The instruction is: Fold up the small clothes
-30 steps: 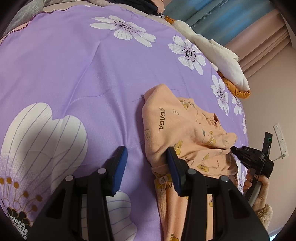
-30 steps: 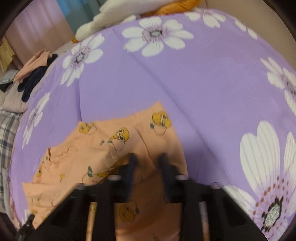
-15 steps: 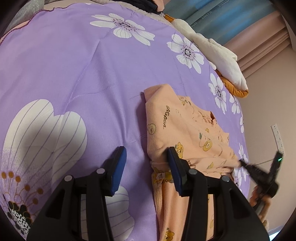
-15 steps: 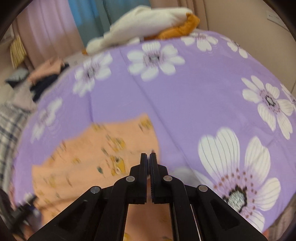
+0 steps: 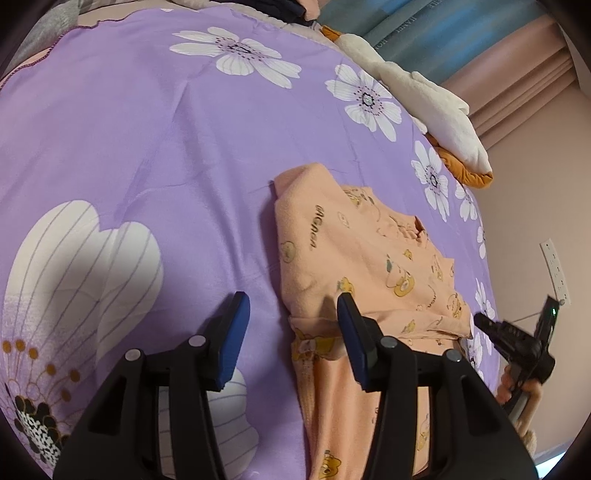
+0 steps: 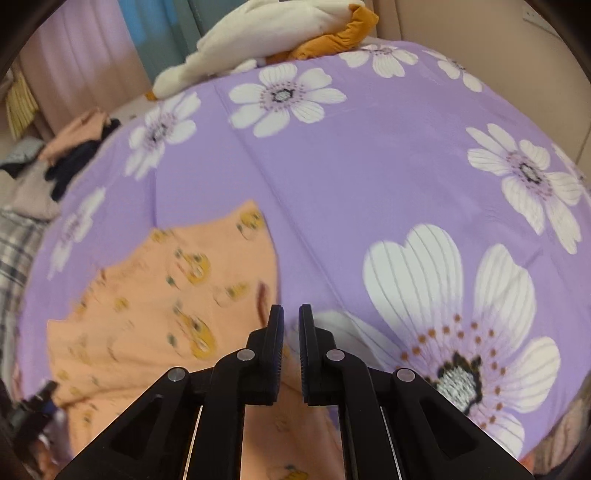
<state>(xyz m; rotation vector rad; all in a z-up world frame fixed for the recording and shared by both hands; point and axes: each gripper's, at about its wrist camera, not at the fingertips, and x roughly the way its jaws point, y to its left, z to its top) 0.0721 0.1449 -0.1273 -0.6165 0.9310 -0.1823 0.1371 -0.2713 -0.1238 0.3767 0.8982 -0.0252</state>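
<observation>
A: Where is the garment?

B: The peach garment (image 5: 354, 258), printed with little yellow cartoon animals, lies flat on the purple bedsheet (image 5: 147, 129) with white flowers. It sits ahead of the left gripper (image 5: 291, 306) and off to its right. A folded layer lies across the part nearer the gripper.

A: Is the left gripper holding it?

B: No. Its jaws are apart and opening. The left finger is over bare sheet, and the right finger (image 5: 351, 332) is at the garment's near left edge. I can't tell if that one touches the cloth. Between the 2 blue pads there is mostly sheet and a strip of the garment's edge, nothing pinched.

A: And the right gripper?

B: The right gripper (image 6: 291, 314) has a narrow gap between its 2 fingers, and they are opening. Nothing is clamped in that gap. The garment (image 6: 166, 314) lies just ahead and to its left, its right edge close to the left finger. In the left camera that gripper (image 5: 484, 321) is small at the far right, with a hand (image 5: 524, 395) below it, just beyond the garment's right edge.

A: Anything else around?

B: A cream and orange blanket (image 6: 280, 33) is bunched at the far edge of the bed, ahead of the right gripper. A pile of clothes (image 6: 62, 158) sits far to its left. Curtains (image 5: 461, 48) hang behind the bed.
</observation>
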